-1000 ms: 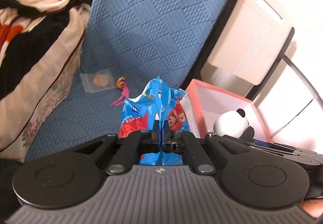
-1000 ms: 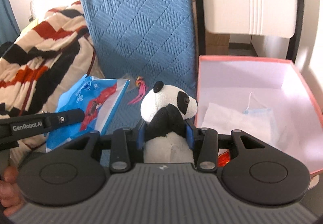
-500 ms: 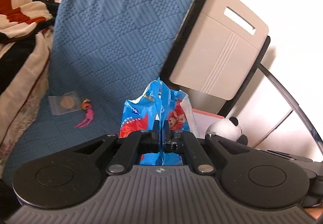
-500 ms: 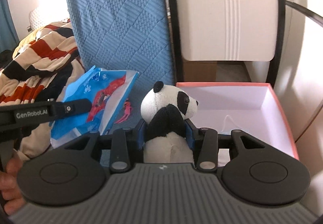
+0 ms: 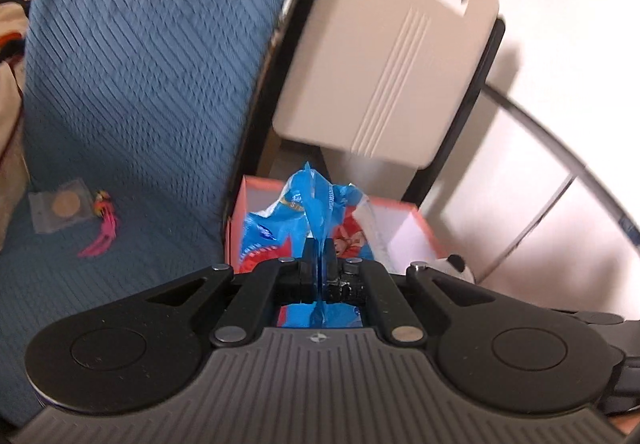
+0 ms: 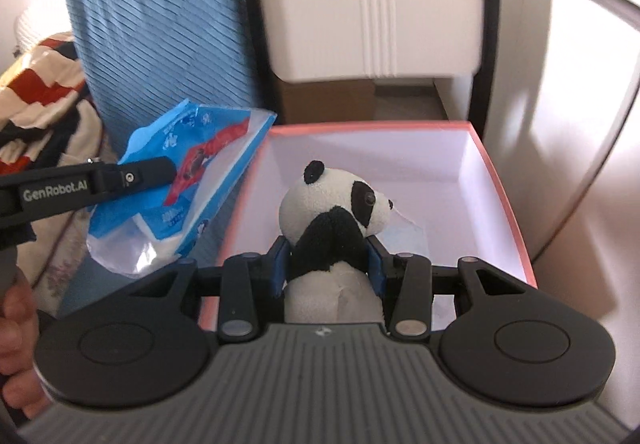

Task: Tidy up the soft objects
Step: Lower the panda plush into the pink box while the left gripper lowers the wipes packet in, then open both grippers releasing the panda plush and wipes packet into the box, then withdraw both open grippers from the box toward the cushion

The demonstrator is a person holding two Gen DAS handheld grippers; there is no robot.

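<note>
My left gripper (image 5: pixel 320 258) is shut on a blue and red plastic packet (image 5: pixel 308 212) and holds it in the air by the left rim of the pink box (image 5: pixel 424 228). The packet (image 6: pixel 188 184) and the left gripper (image 6: pixel 168 174) also show in the right wrist view. My right gripper (image 6: pixel 328 256) is shut on a black and white panda plush (image 6: pixel 336 212) and holds it over the pink box (image 6: pixel 504 184), whose inside is white. A light blue face mask (image 6: pixel 408 232) lies in the box behind the panda.
A blue quilted cushion (image 5: pixel 152 56) covers the seat and back at left. A small clear bag with a round token (image 5: pixel 60 204) and a pink tassel charm (image 5: pixel 104 228) lie on it. A beige panel (image 5: pixel 384 56) stands behind the box. A striped blanket (image 6: pixel 40 104) lies at far left.
Both grippers have moved right toward the pink box. The panda now hangs over the box's inside and the packet is at its left rim. Both grips are unchanged.
</note>
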